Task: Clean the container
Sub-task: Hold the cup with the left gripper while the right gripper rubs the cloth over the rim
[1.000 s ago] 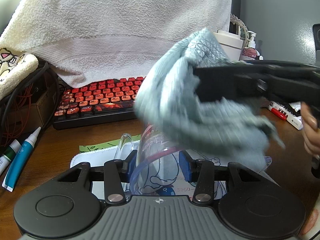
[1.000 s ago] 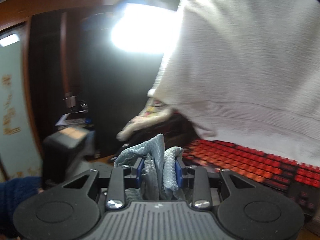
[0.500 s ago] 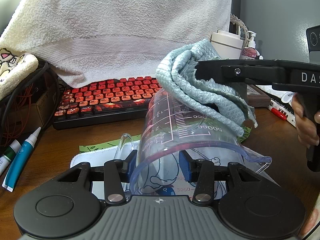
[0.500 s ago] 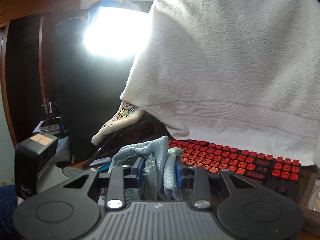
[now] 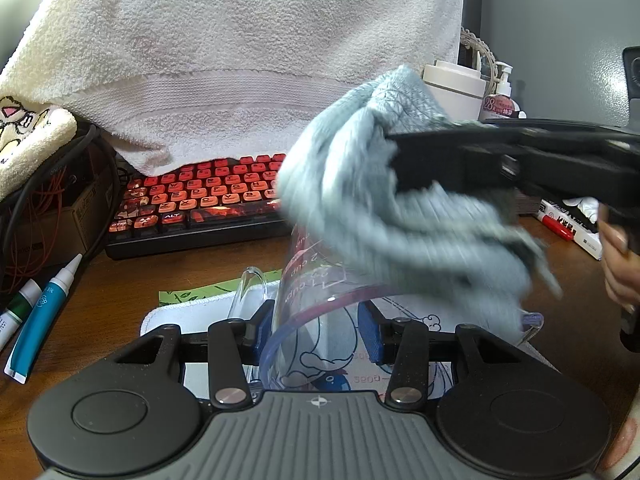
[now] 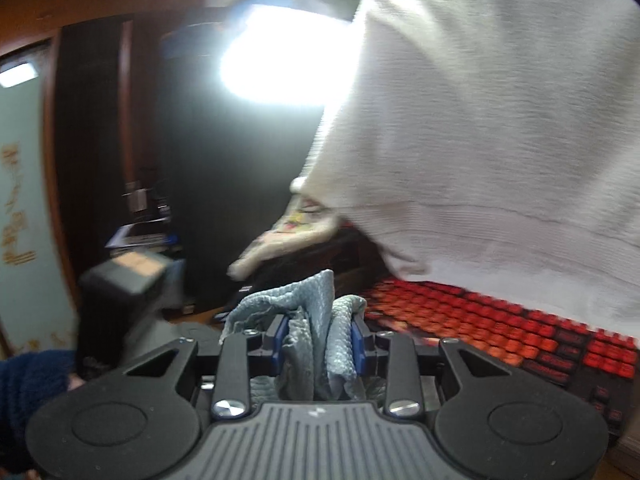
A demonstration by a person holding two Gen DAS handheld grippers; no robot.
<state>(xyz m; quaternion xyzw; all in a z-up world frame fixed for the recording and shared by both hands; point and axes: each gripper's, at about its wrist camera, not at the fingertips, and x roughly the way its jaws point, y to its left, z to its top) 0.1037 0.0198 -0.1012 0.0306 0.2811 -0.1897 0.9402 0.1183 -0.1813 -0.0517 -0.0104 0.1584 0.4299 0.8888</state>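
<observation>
Fingers of the left gripper (image 5: 320,330), seen from the left wrist camera, are clamped on the base end of a clear plastic measuring jug with printed graduation marks (image 5: 316,296), one blue pad on each side of its wall. The jug is held tilted, its long axis running away from the fingers and up toward the right, so its open mouth and pouring lip (image 5: 530,320) face the right side of the view. Its clear handle (image 5: 250,288) sits on the left flank. Below it lies a white printed mat (image 5: 180,314) on the brown wooden desk (image 5: 120,292). A crumpled grey-blue microfibre cloth (image 5: 384,208) covers the mouth end, carried by the right gripper, whose black body reaches in level from the right edge with a person's hand (image 5: 618,264) behind it. The cloth is motion-blurred; whether it is pressed inside the mouth or only over the rim cannot be told.

From the right wrist camera, the fingers of the right gripper (image 6: 318,340) are clamped on the bunched cloth (image 6: 308,320), which fills the gap between the pads. The jug is not visible here. A red-keyed black keyboard (image 6: 500,328) and a hanging cream towel (image 6: 500,140) lie beyond.

Judgement: the wiping stroke depends on driving the cloth leftward along the jug's axis, into the mouth.
</observation>
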